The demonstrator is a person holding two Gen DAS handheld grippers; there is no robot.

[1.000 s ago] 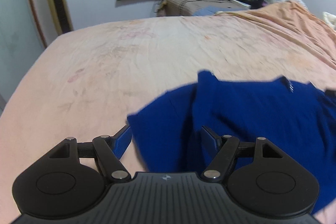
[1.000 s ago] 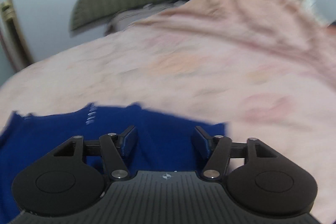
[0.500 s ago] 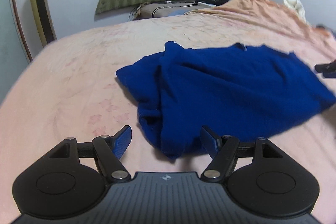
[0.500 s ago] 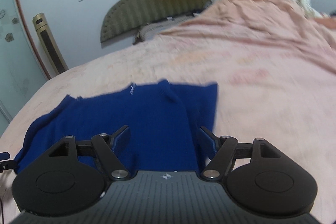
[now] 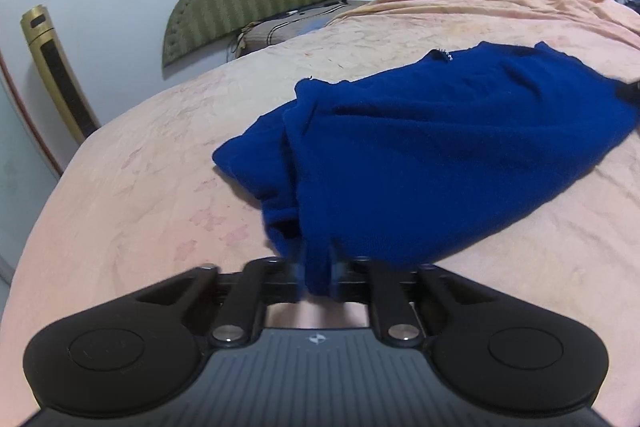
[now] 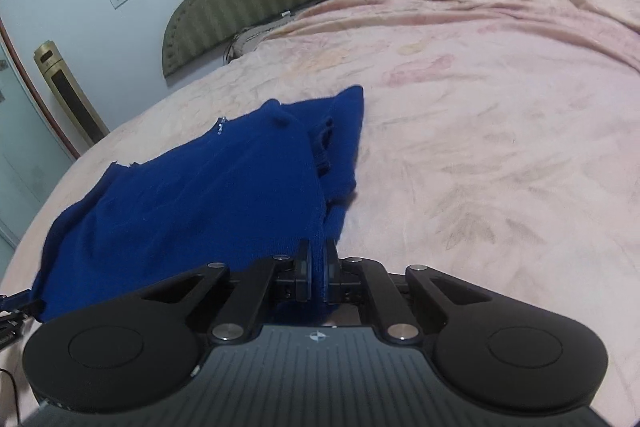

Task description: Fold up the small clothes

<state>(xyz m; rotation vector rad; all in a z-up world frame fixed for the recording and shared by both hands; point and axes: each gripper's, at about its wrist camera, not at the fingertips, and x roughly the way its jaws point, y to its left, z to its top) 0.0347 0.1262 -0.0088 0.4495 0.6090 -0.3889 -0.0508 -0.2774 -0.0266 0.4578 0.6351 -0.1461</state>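
Both hand-held grippers, open a second ago, have now closed on the near edge of the blue garment [image 5: 420,155], which lies partly folded on the pink bed [image 5: 132,187]. Left hand-held gripper [image 5: 318,273]: jaws drawn together, pinching the garment's near left corner. Right hand-held gripper [image 6: 316,267]: jaws nearly touching, a fold of cloth clamped between them at the near right corner. Step in hand, by judgement: grasping the hem before a fold. Next move probably calls for lifting both corners evenly and carrying them toward the far edge.
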